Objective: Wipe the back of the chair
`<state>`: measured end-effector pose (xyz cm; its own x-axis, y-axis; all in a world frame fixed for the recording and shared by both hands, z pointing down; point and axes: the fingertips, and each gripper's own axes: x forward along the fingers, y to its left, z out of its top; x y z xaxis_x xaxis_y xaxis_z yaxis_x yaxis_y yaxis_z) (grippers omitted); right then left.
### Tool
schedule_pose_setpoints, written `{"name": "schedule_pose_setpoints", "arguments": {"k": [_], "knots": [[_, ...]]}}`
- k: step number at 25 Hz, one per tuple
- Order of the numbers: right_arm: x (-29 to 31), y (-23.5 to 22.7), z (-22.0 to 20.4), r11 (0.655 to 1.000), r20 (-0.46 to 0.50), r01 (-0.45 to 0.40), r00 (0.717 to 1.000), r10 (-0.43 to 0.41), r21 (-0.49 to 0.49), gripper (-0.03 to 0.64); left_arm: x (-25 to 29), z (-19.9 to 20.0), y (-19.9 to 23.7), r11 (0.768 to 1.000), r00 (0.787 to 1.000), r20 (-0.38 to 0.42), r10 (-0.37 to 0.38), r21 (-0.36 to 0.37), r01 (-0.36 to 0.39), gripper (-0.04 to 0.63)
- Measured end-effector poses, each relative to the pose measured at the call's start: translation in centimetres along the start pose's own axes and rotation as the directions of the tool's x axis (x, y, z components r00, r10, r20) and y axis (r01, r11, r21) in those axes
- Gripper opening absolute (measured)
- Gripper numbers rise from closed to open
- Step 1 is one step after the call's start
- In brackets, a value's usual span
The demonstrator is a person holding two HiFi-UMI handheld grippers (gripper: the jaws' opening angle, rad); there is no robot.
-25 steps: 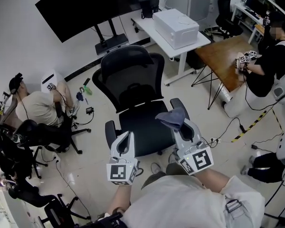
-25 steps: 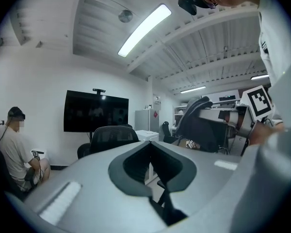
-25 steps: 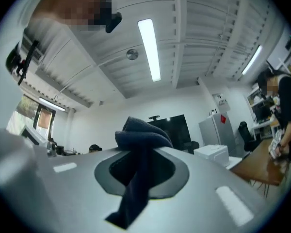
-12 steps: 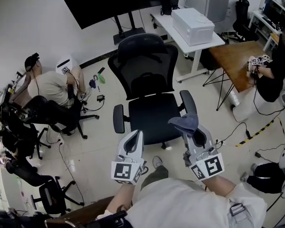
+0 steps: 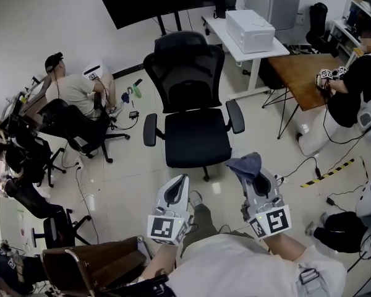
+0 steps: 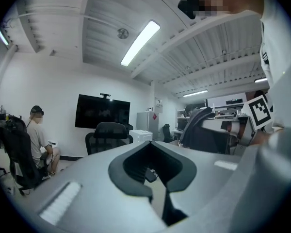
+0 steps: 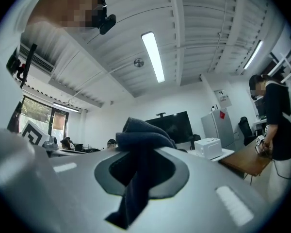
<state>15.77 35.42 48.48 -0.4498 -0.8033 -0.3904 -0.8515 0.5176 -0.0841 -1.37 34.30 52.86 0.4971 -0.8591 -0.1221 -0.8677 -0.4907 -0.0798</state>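
Note:
The black mesh office chair (image 5: 191, 98) stands on the tiled floor ahead of me, its seat towards me and its tall back (image 5: 187, 64) on the far side. It also shows small in the left gripper view as the chair (image 6: 108, 135). My left gripper (image 5: 179, 182) hangs below the seat's front edge, apart from it, shut with nothing in it. My right gripper (image 5: 252, 168) is beside it, shut on a dark blue-grey cloth (image 5: 245, 163) that drapes over the jaws. In the right gripper view the cloth (image 7: 140, 144) covers the jaws.
A white desk (image 5: 226, 33) with a white box (image 5: 250, 30) stands behind the chair, a wooden table (image 5: 300, 70) to its right. One person (image 5: 74, 91) sits at left and another (image 5: 358, 85) at right. A brown chair (image 5: 93, 265) is near my left side. Cables (image 5: 309, 163) cross the floor.
Both grippers and my view have drawn back from the chair, which now stands farther ahead. The cloth stays in the right gripper. A brown chair has come into view at lower left.

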Motion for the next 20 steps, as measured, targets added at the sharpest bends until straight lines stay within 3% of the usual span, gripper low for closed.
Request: {"name": "schedule_pose_setpoints", "arguments": {"k": [2, 4, 7, 13, 18, 20], "knots": [[-1.9, 0.8, 1.0, 1.0, 0.006, -0.012, 1.0, 0.012, -0.006, 0.044, -1.7, 1.0, -1.7, 1.0, 1.0, 0.023, 0.002, 0.016, -0.003, 0.037], [-3.4, 1.4, 1.6, 1.0, 0.009, -0.019, 1.0, 0.019, -0.004, 0.044, -3.3, 1.2, -3.2, 1.0, 0.999, -0.043, 0.009, 0.021, -0.008, 0.037], [-5.4, 2.5, 2.2, 1.0, 0.002, -0.019, 1.0, 0.019, 0.008, 0.044, -5.0, 2.0, -5.0, 0.999, 1.0, -0.006, 0.007, 0.032, -0.007, 0.037], [-8.3, 4.5, 4.5, 1.0, 0.01, -0.009, 1.0, 0.009, 0.006, 0.043, -8.4, 3.5, -7.5, 0.999, 0.998, -0.068, -0.001, 0.034, 0.003, 0.037], [-8.1, 6.3, 5.1, 1.0, 0.005, -0.017, 1.0, 0.016, 0.005, 0.043, -9.5, 5.9, -6.3, 0.997, 0.998, 0.056, 0.019, 0.074, -0.023, 0.037], [-8.0, 6.6, 4.6, 1.0, 0.006, -0.021, 1.0, 0.021, 0.006, 0.043, -9.9, 4.9, -6.1, 0.997, 1.0, 0.025, 0.018, 0.07, -0.02, 0.038]]}}
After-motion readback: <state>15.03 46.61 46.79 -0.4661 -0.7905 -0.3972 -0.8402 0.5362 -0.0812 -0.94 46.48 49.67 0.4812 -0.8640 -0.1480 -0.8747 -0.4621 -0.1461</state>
